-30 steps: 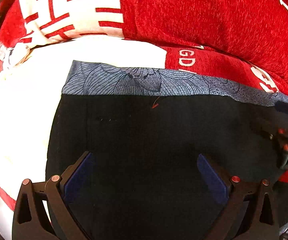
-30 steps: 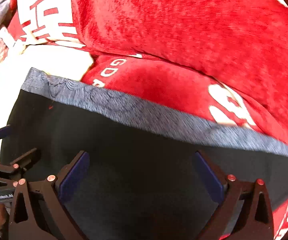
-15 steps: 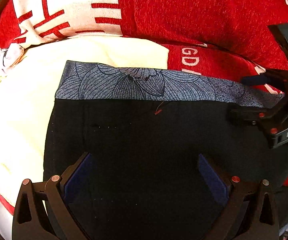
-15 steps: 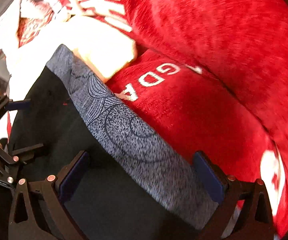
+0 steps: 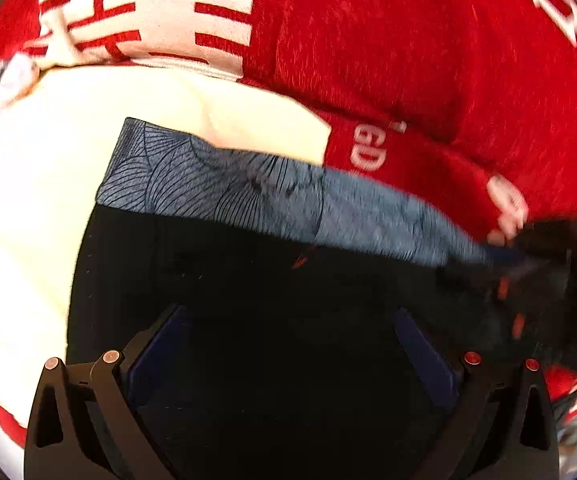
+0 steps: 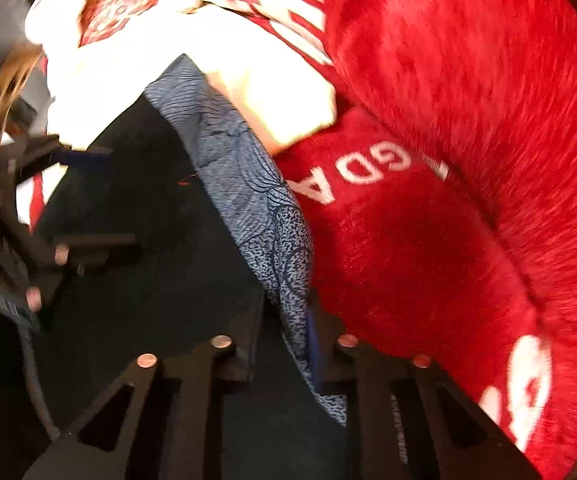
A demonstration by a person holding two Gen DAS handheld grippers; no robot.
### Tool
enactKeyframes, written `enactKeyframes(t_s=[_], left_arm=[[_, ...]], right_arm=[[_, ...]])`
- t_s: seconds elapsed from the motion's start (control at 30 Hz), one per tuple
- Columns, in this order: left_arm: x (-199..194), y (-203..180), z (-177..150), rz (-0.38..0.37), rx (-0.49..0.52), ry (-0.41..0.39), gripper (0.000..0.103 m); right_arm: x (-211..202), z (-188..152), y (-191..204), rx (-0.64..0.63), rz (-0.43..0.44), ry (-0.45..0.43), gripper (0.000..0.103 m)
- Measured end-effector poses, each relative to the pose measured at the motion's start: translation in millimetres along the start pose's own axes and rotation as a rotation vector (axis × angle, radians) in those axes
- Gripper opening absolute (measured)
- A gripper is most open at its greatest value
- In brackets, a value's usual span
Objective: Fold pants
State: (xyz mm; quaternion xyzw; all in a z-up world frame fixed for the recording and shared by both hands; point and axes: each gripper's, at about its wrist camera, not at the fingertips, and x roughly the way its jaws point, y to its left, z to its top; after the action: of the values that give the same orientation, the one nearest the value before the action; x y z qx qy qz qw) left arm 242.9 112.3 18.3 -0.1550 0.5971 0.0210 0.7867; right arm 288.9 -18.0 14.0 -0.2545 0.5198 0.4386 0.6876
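Note:
Black pants [image 5: 248, 300] with a grey-blue patterned waistband [image 5: 216, 184] lie flat on the bedding. My left gripper [image 5: 288, 344] hovers open over the black cloth just below the band, with nothing pinched between its blue pads. My right gripper [image 6: 282, 340] sits at the waistband's [image 6: 256, 200] right end. Its jaws are closing, and the band's edge runs between the two pads, which pinch it. The left wrist view shows the right gripper [image 5: 528, 268] as a dark blur at the band's right end. In the right wrist view the open left gripper [image 6: 100, 200] stands over the black pants [image 6: 148, 260].
A red plush blanket [image 5: 408, 60] with white lettering rises behind the waistband like a soft ridge. A cream-white panel [image 5: 28, 200] of the bedding lies under and left of the pants. A person's fingers [image 6: 32, 300] show at the left edge of the right wrist view.
My right gripper has rolled and moved onto the waistband's right end, and its jaws went from wide apart to narrow around the band. The left gripper stays open, shifted slightly over the pants.

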Motion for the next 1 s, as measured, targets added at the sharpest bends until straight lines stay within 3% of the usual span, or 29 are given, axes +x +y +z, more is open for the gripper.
enactKeyframes(t_s=[0.2, 0.23, 0.27, 0.33, 0.43, 0.5, 0.53, 0.63, 0.8, 0.9, 0.97, 1.0], left_arm=[[-6, 3, 24, -0.067, -0.174, 0.013, 0.103], [-5, 3, 25, -0.078, -0.195, 0.022, 0.103], [-3, 3, 26, -0.085, -0.225, 0.032, 0.103], [4, 0, 26, -0.065, -0.277, 0.053, 0.103], [27, -6, 25, 0.015, -0.266, 0.094, 0.103], [35, -7, 18, 0.08, -0.25, 0.089, 0.079], [36, -7, 15, 0.111, -0.239, 0.093, 0.055], [26, -5, 3, 0.056, -0.245, 0.061, 0.042], [20, -9, -8, 0.034, -0.255, 0.054, 0.034], [21, -14, -11, 0.057, -0.232, 0.037, 0.033], [18, -14, -15, 0.064, -0.22, 0.03, 0.032], [18, -14, -16, 0.064, -0.22, 0.028, 0.032]], right_arm=[[-42, -28, 51, -0.055, -0.211, -0.139, 0.018], [-46, -35, 66, -0.074, -0.269, -0.156, 0.01], [-49, -39, 74, -0.09, -0.312, -0.163, 0.01], [-51, -47, 93, -0.12, -0.382, -0.178, 0.01], [-45, -55, 107, -0.115, -0.42, -0.188, 0.009], [-47, -56, 105, -0.078, -0.411, -0.198, 0.008], [-49, -56, 105, -0.07, -0.409, -0.204, 0.008], [-52, -59, 108, -0.082, -0.419, -0.2, 0.008], [-50, -64, 110, -0.074, -0.444, -0.193, 0.008], [-47, -60, 99, -0.053, -0.4, -0.171, 0.03], [-51, -58, 86, -0.063, -0.392, -0.169, 0.067], [-53, -59, 83, -0.062, -0.392, -0.164, 0.075]])
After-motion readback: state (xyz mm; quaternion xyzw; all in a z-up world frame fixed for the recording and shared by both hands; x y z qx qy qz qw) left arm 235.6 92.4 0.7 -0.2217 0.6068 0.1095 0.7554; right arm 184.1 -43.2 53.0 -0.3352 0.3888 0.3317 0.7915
